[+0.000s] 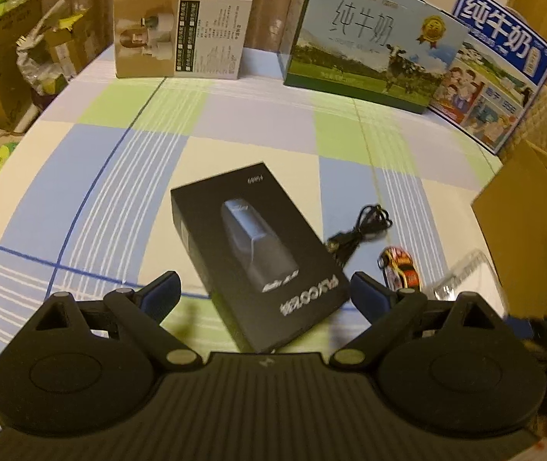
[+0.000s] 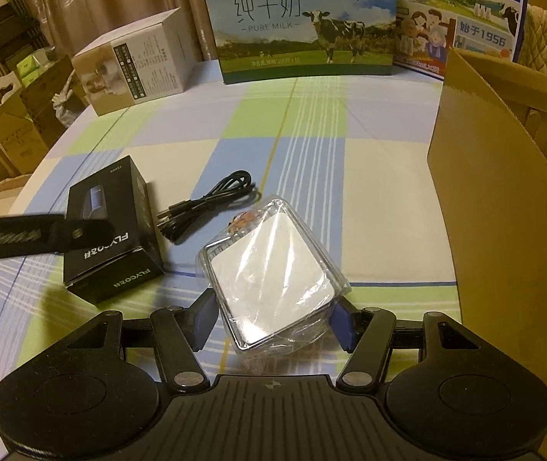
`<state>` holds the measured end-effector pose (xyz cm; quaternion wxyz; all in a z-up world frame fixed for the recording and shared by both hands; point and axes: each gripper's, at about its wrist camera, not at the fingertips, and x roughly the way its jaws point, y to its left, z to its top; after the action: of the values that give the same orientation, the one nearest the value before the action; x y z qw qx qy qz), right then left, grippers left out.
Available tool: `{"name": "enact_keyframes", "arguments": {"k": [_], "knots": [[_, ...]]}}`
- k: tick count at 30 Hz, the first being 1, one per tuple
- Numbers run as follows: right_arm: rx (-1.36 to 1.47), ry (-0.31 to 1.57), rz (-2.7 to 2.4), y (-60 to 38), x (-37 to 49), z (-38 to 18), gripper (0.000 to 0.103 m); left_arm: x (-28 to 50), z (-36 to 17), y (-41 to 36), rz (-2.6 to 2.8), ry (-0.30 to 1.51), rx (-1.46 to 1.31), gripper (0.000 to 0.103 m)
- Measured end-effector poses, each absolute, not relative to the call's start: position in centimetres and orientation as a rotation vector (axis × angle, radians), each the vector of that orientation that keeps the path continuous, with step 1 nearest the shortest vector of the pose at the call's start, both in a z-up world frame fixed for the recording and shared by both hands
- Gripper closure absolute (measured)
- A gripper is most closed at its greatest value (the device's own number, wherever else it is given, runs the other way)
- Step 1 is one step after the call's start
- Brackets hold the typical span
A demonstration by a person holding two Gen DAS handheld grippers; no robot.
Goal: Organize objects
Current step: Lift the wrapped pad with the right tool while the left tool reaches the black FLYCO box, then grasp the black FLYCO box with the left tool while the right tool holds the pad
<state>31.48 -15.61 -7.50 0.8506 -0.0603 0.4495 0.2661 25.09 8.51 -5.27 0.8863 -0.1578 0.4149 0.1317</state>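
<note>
While the left gripper [image 1: 263,294] hangs wide open over the black box [image 1: 258,246], gripping nothing, the right gripper [image 2: 271,317] clamps the clear plastic case [image 2: 273,269]. Black cable [image 2: 211,201] lies just beyond.

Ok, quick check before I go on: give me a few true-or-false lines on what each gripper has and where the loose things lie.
1. The right gripper is shut on the clear plastic case. True.
2. The left gripper grips the black box. False: its jaws stand wide, the box lying between them unpressed.
3. The black cable lies on the tablecloth beside the black box. True.
4. The toy car sits inside the cardboard box. False: it lies on the tablecloth.
5. Two milk cartons stand at the far edge. True: the green one, the blue one.
</note>
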Motion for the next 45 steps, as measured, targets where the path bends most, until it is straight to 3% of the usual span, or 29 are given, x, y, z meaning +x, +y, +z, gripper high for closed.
{"name": "enact_keyframes", "arguments": {"k": [10,15,23,29,30,32,37,42,45], "knots": [[-0.114,0.958,0.563,-16.5,32.3,-7.8,0.045,28.3,-7.0,7.6,0.327,0.917,-0.267,0.01],[-0.091,0.958,0.57,-16.5,32.6,-7.5,0.045,28.0,-7.8,7.8,0.301,0.997,-0.209,0.024],[-0.064,0.936,0.61,-15.8,31.8,-6.1,0.045,23.4,-5.7,7.5,0.22,1.016,-0.139,0.026],[-0.066,0.925,0.631,-15.0,31.1,-5.4,0.045,22.6,-6.0,7.3,0.2,1.052,-0.117,0.024],[-0.068,0.926,0.632,-15.0,31.1,-5.5,0.045,22.6,-6.2,7.2,0.204,1.059,-0.107,0.017],[-0.07,0.929,0.631,-15.0,31.3,-5.6,0.045,22.8,-6.3,7.1,0.221,1.045,-0.078,0.013],[-0.066,0.931,0.626,-15.0,31.8,-5.8,0.045,24.0,-6.4,7.7,0.23,1.013,-0.107,0.013],[-0.071,0.94,0.632,-14.8,32.0,-6.1,0.045,24.9,-7.1,7.9,0.226,1.023,-0.12,0.026],[-0.069,0.939,0.636,-14.8,32.0,-6.1,0.045,25.0,-7.1,7.7,0.227,1.024,-0.117,0.027]]}}
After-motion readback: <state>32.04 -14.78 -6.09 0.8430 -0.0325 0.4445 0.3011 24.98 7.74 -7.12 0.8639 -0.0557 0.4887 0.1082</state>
